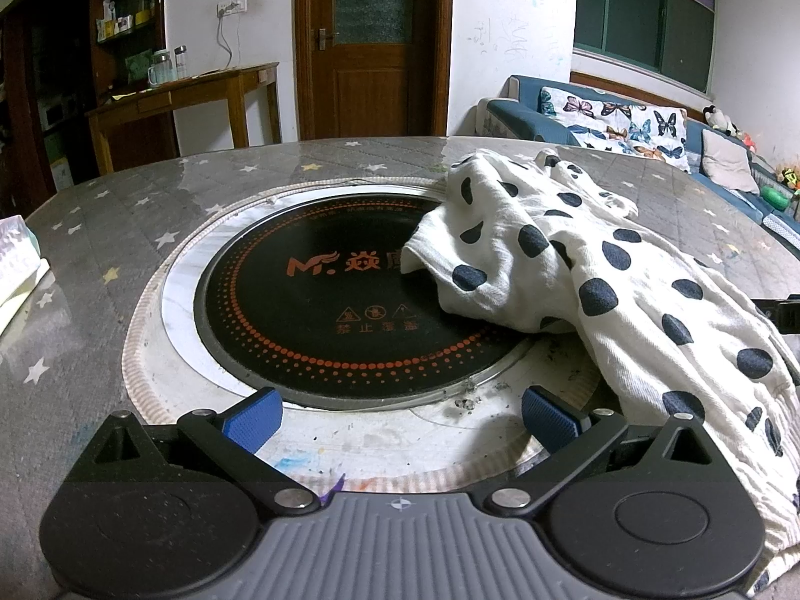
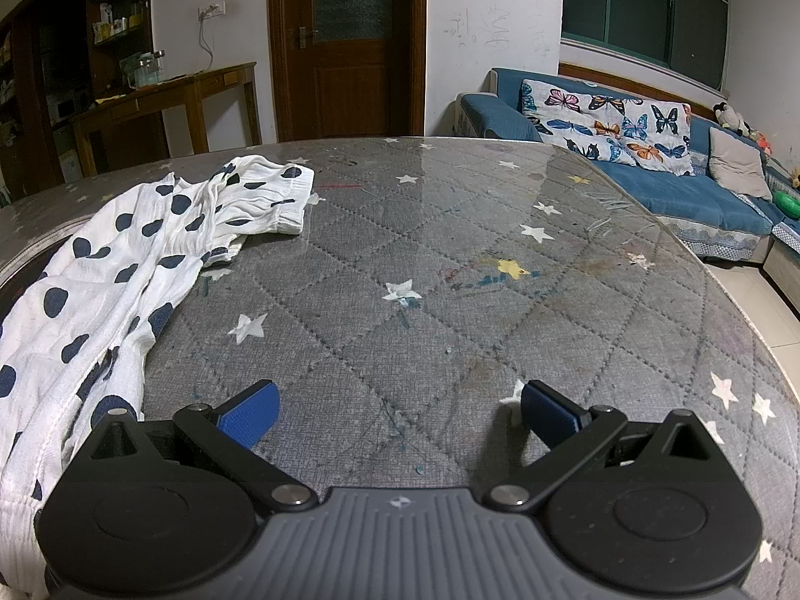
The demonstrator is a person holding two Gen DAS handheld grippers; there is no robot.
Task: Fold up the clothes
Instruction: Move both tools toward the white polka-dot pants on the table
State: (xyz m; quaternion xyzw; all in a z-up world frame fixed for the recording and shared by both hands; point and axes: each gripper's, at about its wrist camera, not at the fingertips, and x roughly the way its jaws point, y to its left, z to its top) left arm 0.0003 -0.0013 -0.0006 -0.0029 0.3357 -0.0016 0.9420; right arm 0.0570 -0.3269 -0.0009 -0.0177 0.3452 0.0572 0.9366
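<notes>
Wide apart and gripping nothing, left gripper (image 1: 400,417) and right gripper (image 2: 400,412), flanking rumpled white navy-dotted cotton garment (image 1: 600,270), seemingly ready for folding.

A home living room is showing here. Ahead and right of the grippers, a blue sofa (image 2: 675,185) is carrying a butterfly-print cover (image 2: 605,125). Straight ahead, 1 wooden door (image 2: 350,45) is standing closed; ahead and left, a wooden side table (image 1: 190,95) is holding jars beside cluttered shelves (image 1: 125,0).
</notes>
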